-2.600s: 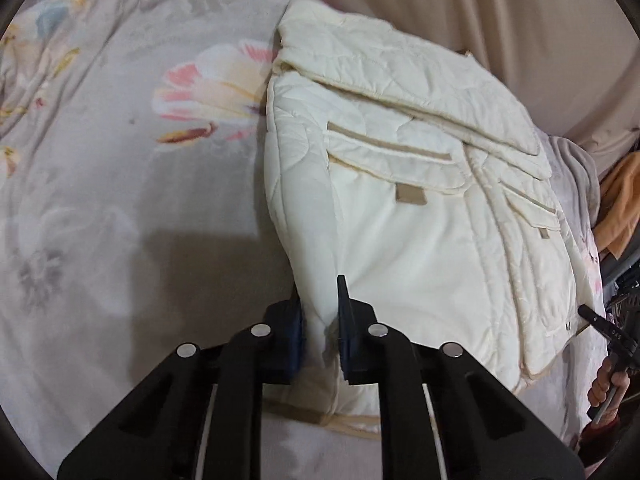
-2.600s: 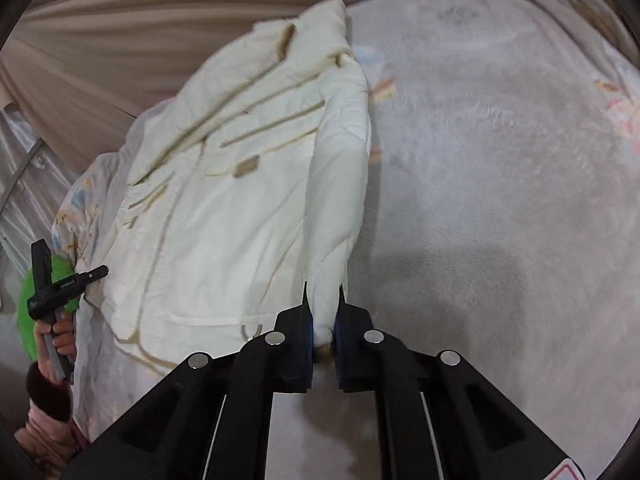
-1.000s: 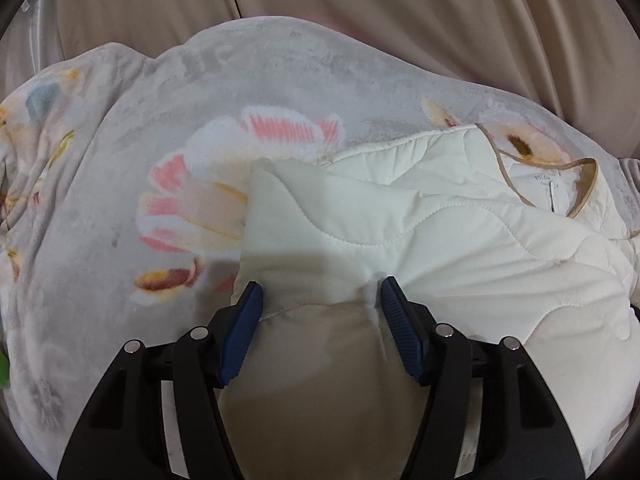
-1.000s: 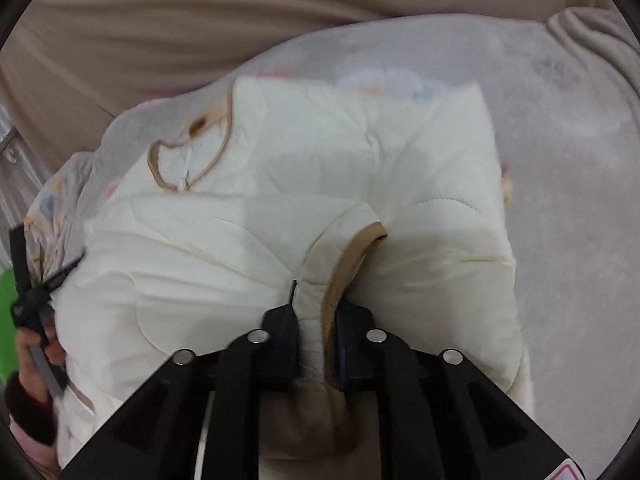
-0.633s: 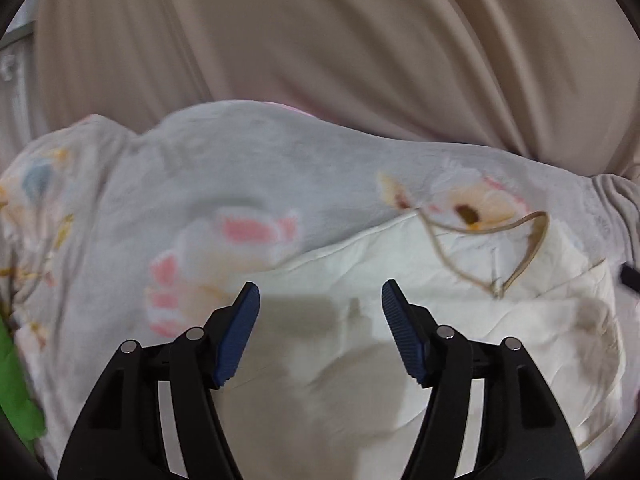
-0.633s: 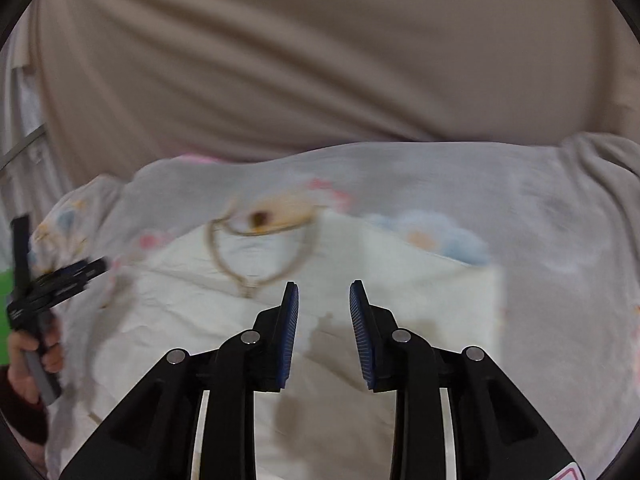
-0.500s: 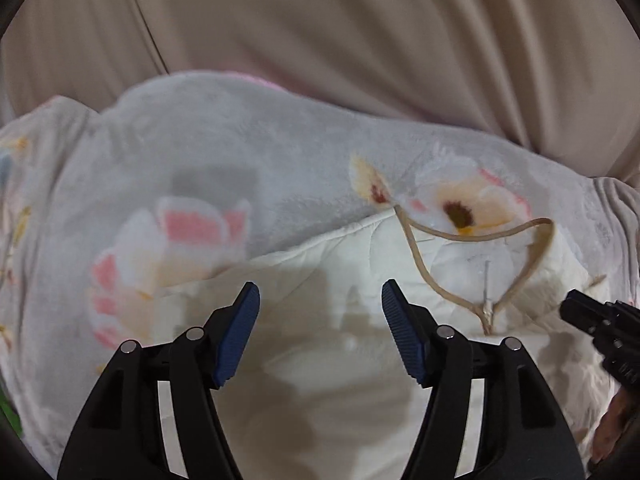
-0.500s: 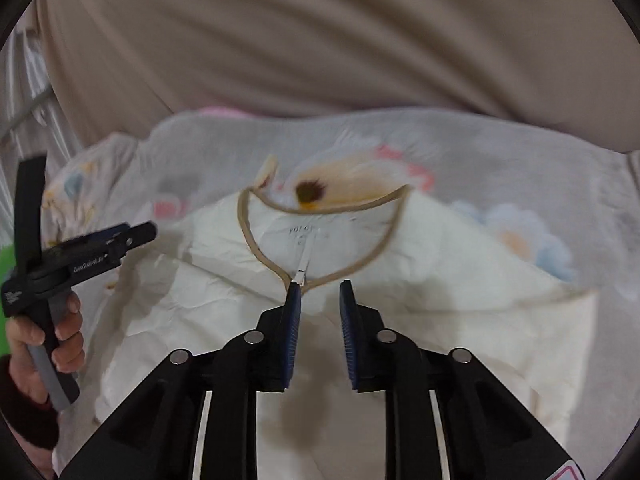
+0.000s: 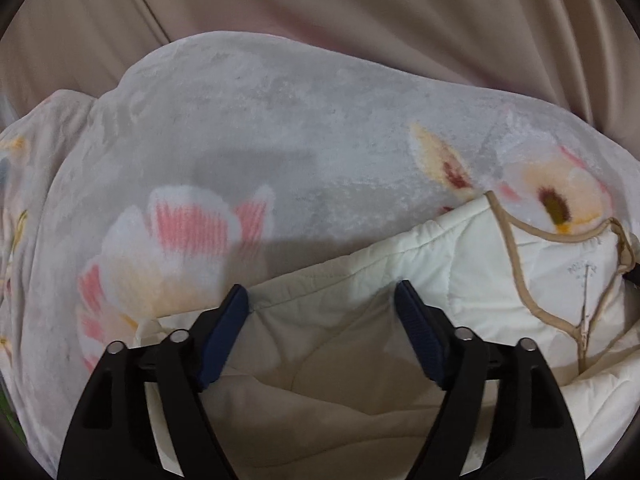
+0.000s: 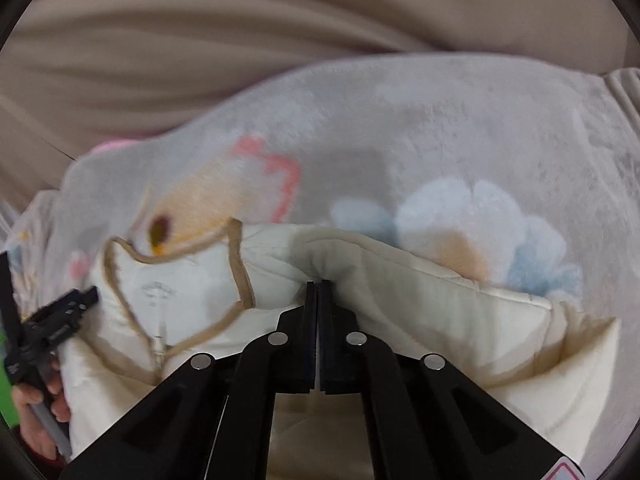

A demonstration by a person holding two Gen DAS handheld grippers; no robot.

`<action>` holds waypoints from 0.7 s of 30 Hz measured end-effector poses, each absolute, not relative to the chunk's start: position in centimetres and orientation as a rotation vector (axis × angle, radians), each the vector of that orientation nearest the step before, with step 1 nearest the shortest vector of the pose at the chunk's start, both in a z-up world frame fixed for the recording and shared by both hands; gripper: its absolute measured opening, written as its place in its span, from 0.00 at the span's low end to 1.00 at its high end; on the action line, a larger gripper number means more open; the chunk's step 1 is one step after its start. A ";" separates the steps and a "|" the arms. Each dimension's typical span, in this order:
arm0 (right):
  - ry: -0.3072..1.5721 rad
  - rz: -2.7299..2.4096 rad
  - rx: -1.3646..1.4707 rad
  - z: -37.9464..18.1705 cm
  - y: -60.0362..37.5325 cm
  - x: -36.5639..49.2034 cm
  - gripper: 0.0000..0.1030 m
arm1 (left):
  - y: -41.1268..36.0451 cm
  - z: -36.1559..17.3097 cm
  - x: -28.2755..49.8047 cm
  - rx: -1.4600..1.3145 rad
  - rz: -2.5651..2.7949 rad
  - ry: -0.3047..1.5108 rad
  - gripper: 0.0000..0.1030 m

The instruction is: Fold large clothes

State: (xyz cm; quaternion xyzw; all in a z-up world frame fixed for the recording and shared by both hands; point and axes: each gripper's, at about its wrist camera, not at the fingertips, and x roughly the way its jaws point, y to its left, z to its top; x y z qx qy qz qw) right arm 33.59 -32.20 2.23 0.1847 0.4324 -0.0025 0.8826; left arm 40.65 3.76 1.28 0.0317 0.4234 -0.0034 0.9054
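The cream quilted jacket (image 9: 460, 264) is laid folded on the floral blanket (image 9: 248, 128), collar at the far edge. The left gripper (image 9: 322, 304), fingers just spread apart, is held empty above it; the right gripper (image 10: 319, 286) is closed, apparently on nothing. Only tidying seems left.

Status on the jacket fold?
Done: the jacket lies doubled on the blanket, neckline up. In hand: nothing visibly; the left gripper has just opened wider over the top edge; the right gripper has just shut, apparently empty. Left: the right side bunches; tidy it.
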 end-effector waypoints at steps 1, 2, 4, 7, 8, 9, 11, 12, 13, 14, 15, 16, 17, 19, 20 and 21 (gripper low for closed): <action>0.879 -0.006 0.436 2.4 -32.8 33.4 0.00 | 4.2 1.6 40.7 0.043 0.000 0.875 0.76; 0.847 -0.024 0.463 3.1 -33.2 32.9 0.00 | 4.9 2.1 40.6 0.010 0.010 0.870 0.76; 0.766 -0.046 0.485 5.3 -34.0 30.6 0.02 | 7.1 3.4 39.6 -0.062 0.014 0.836 0.74; 0.723 -0.027 0.451 8.3 -34.5 26.2 0.08 | 10.0 5.9 36.3 -0.086 -0.029 0.781 0.74; 0.716 -0.024 0.412 9.2 -34.4 24.0 0.09 | 11.0 6.7 34.7 -0.080 -0.044 0.763 0.74; 0.712 -0.024 0.384 9.8 -34.5 22.2 0.13 | 11.7 7.2 32.9 -0.066 -0.059 0.752 0.75; 0.698 -0.007 0.323 10.4 -34.5 16.4 0.31 | 13.5 7.8 28.4 -0.018 -0.086 0.744 0.75; 0.693 -0.002 0.302 10.4 -34.6 13.5 0.47 | 14.4 7.8 26.2 -0.002 -0.096 0.745 0.76; 0.690 -0.003 0.280 10.1 -34.8 10.3 0.53 | 15.5 7.6 23.7 0.003 -0.109 0.757 0.77; 0.694 -0.003 0.259 9.6 -35.2 7.0 0.58 | 16.4 7.2 21.2 -0.005 -0.124 0.775 0.79; 0.707 0.004 0.242 8.9 -35.8 3.7 0.60 | 17.2 6.7 19.1 -0.016 -0.141 0.794 0.79; 0.723 0.005 0.235 7.9 -35.8 0.9 0.61 | 18.2 6.0 16.5 -0.034 -0.162 0.825 0.80; 0.743 0.005 0.234 7.0 -35.8 -1.7 0.62 | 18.8 5.2 14.3 -0.050 -0.181 0.852 0.81; 0.781 -0.007 0.249 4.9 -35.8 -5.9 0.64 | 19.9 3.7 10.7 -0.081 -0.208 0.903 0.81; 0.800 -0.022 0.265 3.8 -35.9 -7.7 0.64 | 20.4 2.9 9.1 -0.104 -0.224 0.933 0.81; 0.820 -0.034 0.302 2.5 -36.0 -9.9 0.64 | 20.7 2.3 8.0 -0.127 -0.233 0.954 0.81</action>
